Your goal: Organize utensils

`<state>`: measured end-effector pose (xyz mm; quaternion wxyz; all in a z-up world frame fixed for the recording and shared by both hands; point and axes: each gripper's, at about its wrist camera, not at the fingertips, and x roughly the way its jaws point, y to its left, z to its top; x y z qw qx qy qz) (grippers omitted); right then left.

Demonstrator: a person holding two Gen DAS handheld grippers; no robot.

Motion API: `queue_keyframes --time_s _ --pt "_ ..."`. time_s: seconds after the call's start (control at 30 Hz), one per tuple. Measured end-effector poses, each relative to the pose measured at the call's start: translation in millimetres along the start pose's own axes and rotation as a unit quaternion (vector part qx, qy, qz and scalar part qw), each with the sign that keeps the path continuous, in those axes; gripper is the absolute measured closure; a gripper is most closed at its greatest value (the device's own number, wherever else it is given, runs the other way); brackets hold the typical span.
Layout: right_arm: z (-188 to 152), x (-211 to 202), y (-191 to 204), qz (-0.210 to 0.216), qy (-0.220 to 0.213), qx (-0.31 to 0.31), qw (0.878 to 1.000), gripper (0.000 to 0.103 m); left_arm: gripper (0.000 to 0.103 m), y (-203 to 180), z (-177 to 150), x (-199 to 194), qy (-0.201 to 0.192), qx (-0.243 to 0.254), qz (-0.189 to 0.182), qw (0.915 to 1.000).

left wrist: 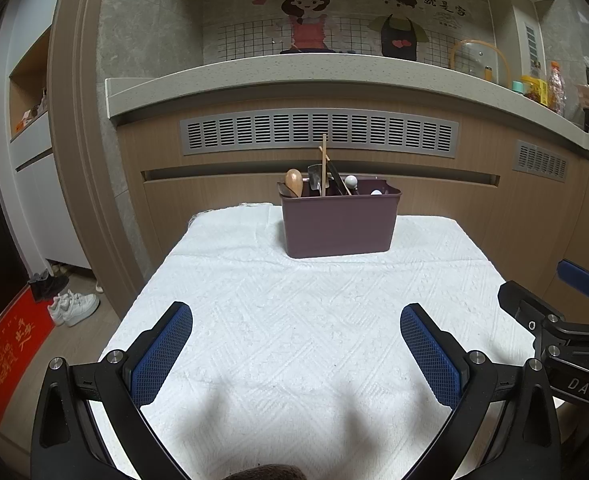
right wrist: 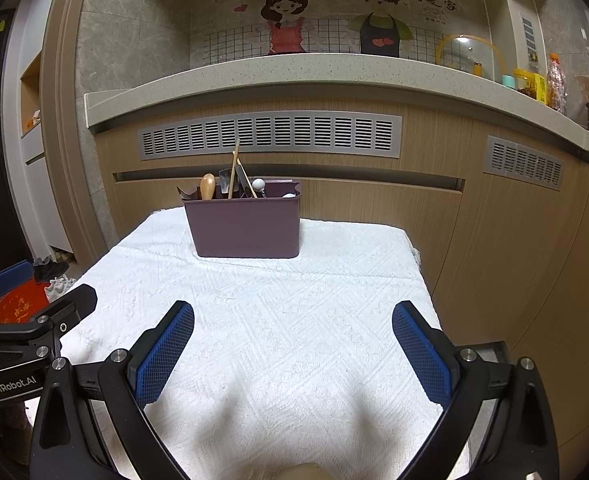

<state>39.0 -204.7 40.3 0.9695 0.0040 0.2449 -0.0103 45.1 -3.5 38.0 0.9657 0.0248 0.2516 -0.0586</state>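
Note:
A dark purple utensil bin (left wrist: pixel 339 224) stands at the far end of a table covered with a white textured cloth (left wrist: pixel 294 320). It holds a wooden spoon (left wrist: pixel 293 182), wooden chopsticks (left wrist: pixel 323 164), dark utensils and white-tipped ones. It also shows in the right wrist view (right wrist: pixel 246 224). My left gripper (left wrist: pixel 296 354) is open and empty above the near part of the cloth. My right gripper (right wrist: pixel 293 352) is open and empty too, beside the left one; it also shows at the right edge of the left wrist view (left wrist: pixel 546 288).
A wood-fronted kitchen counter (left wrist: pixel 334 76) with a vent grille (left wrist: pixel 318 132) stands behind the table. Bottles and jars (left wrist: pixel 550 88) sit at its right end. White shoes (left wrist: pixel 74 306) and a red mat (left wrist: pixel 10 352) lie on the floor at left.

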Motion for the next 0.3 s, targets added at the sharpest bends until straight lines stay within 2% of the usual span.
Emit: queue_keyframes --time_s 0.3 --pt "0.5 0.2 -1.1 0.001 0.001 0.000 1.000 0.005 0.000 3.4 -0.9 5.1 0.013 -0.007 -0.006 0.9999"
